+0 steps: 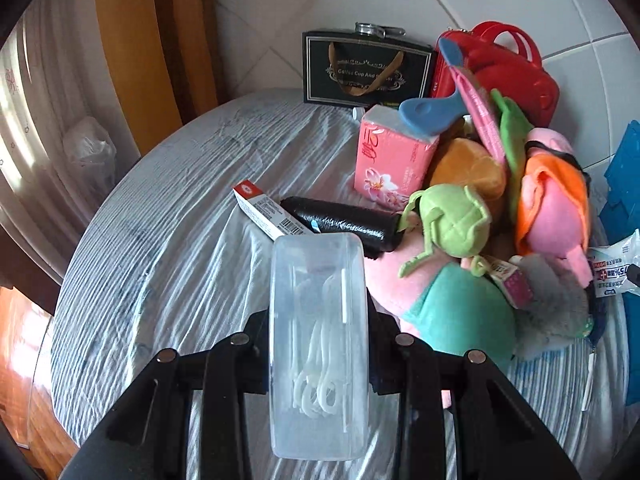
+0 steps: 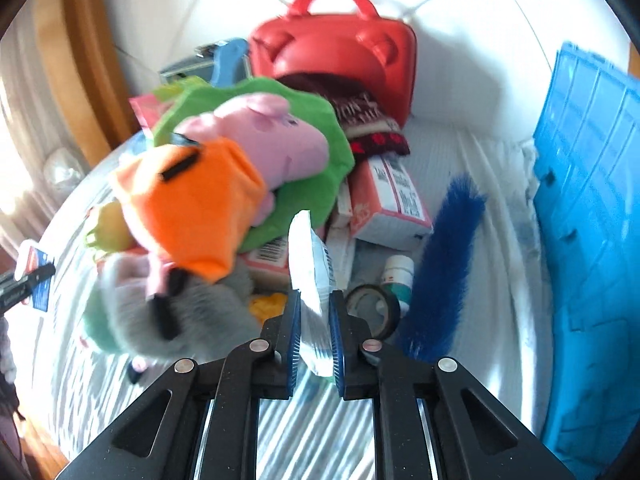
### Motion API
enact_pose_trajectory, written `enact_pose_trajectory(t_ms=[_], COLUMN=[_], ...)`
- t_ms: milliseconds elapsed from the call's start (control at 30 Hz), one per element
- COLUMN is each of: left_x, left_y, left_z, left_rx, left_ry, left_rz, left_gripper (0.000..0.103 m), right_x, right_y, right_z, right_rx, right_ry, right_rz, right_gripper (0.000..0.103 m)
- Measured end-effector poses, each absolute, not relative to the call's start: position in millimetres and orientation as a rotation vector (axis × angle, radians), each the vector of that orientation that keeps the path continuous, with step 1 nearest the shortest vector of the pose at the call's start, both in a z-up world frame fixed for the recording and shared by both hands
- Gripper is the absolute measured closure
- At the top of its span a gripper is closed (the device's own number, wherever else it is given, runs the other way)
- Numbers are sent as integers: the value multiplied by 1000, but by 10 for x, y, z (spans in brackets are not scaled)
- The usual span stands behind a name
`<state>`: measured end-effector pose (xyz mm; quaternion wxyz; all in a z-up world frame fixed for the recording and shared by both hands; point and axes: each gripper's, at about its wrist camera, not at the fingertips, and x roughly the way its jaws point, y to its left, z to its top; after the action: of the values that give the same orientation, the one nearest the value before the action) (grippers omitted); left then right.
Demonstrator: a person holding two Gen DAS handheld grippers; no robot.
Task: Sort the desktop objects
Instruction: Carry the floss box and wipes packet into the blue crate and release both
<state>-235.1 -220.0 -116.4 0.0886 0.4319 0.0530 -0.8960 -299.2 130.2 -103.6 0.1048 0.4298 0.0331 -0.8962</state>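
Left tool [image 1: 318,344] is clamped on a clear plastic case [image 1: 318,344] of floss picks, held up over the striped tabletop [image 1: 168,248], case end pointing at the pile. Right tool [image 2: 315,334] is closed on a thin white-and-blue sachet [image 2: 310,276], pinched edge-on between the blue pads [image 2: 295,334], sachet standing upright above the cloth. Clutter ahead of the left tool: a white box with barcode [image 1: 266,214] and a black roll [image 1: 344,224] lie just beyond the case, touching each other; pink tissue pack [image 1: 390,156] behind them with a blue spoon [image 1: 434,114] resting on top. Plush heap to the right: green frog toy [image 1: 452,220], pink pig in orange [image 1: 554,208], teal-and-pink plush [image 1: 452,312]. Black gift bag [image 1: 366,68] and red case [image 1: 508,68] stand against the wall. From the right wrist view, the pig plush [image 2: 224,184] and a grey plush [image 2: 160,312] crowd the left side; tape roll [image 2: 374,310], small bottle [image 2: 398,280] and blue fuzzy brush [image 2: 440,264] sit just right of the sachet; blue crate [image 2: 592,240] at far right. Heavy motion blur on the plush.
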Motion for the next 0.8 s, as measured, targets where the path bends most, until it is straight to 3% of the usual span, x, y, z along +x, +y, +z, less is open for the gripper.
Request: enact_pose_trajectory(t_ms=[367,800], left_x=[-1918,-1721], left_y=[-1747,-644], left_z=[-608,-42], left_rx=[1100,952], left_ry=[97,8], left_rz=[-2784,-3007], left_gripper=[71,71], right_x=[-2359,-1548], right_y=[1512,2278], right_z=[-342,457], right_rx=[995,682], right_ry=[103,70], right_rz=[-2753,-2940], right_gripper=[90,90])
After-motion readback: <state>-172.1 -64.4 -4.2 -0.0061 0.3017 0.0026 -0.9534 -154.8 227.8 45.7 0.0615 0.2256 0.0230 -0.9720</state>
